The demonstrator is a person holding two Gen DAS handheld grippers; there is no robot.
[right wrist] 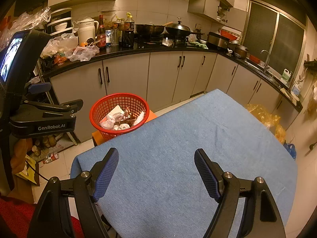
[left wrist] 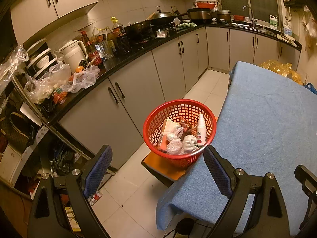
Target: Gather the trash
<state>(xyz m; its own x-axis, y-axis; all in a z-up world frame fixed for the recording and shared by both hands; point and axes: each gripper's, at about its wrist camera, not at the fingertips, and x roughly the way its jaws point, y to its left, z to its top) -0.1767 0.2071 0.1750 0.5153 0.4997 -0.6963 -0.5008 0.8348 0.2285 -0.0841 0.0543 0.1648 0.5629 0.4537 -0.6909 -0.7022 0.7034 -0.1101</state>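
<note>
A red mesh basket (left wrist: 179,131) stands on an orange stool (left wrist: 162,166) beside the blue-clothed table (left wrist: 267,129). It holds a white spray bottle (left wrist: 201,130), crumpled plastic wrappers (left wrist: 174,140), a small box (left wrist: 166,132) and a grey wad. My left gripper (left wrist: 158,168) is open and empty, held just short of the basket. My right gripper (right wrist: 156,168) is open and empty above the table cloth (right wrist: 188,148). The basket (right wrist: 118,115) shows in the right wrist view beyond the table's left corner. The left gripper's body (right wrist: 45,119) is at the left there.
A black countertop (left wrist: 122,59) with grey cabinets runs along the left and back, crowded with bottles, a white kettle (left wrist: 73,53), plastic bags (left wrist: 59,79) and woks. A sink tap (left wrist: 250,13) is far right. Yellow plastic (left wrist: 277,67) lies beyond the table. Clutter and a small bottle (left wrist: 95,197) lie on the tiled floor.
</note>
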